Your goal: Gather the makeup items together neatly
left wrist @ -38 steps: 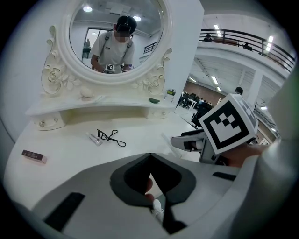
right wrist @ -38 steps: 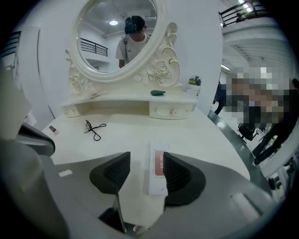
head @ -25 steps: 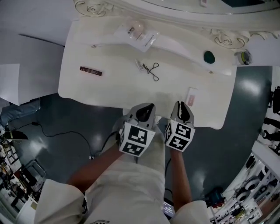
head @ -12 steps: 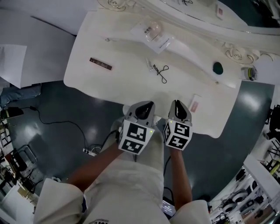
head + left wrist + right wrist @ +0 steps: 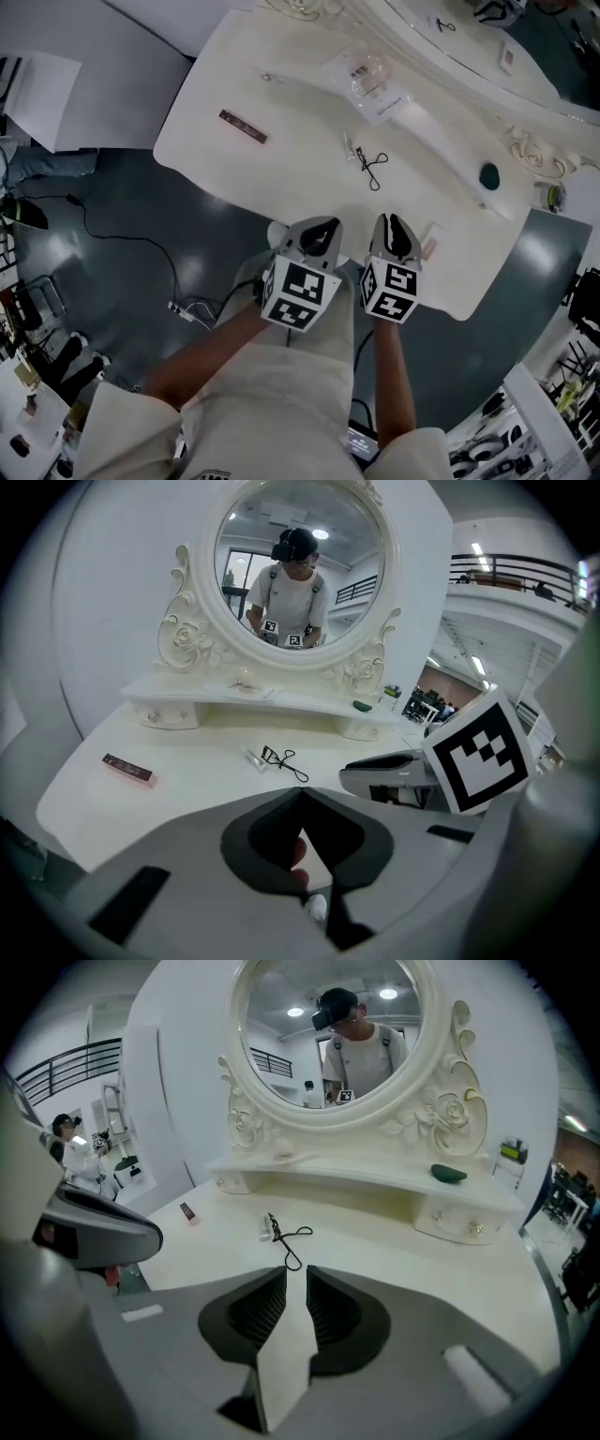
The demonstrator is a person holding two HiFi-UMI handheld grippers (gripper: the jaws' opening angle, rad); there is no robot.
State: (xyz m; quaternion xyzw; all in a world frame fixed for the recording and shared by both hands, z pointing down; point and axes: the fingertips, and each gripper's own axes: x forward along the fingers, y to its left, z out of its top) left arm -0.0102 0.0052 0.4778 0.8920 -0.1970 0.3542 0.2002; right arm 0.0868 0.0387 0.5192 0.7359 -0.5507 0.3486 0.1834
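Eyelash curler, maroon box, well apart

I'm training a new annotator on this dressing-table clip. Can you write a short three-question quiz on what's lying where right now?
1. Multiple choice: what lies right beside the eyelash curler?
A) a small clear tube
B) a comb
C) a pair of scissors
2. True or false: the dark slim box touches the eyelash curler.
3. In a few words: where does the green thing rest?

Key
1. A
2. False: bare tabletop separates them.
3. On the raised shelf under the mirror.
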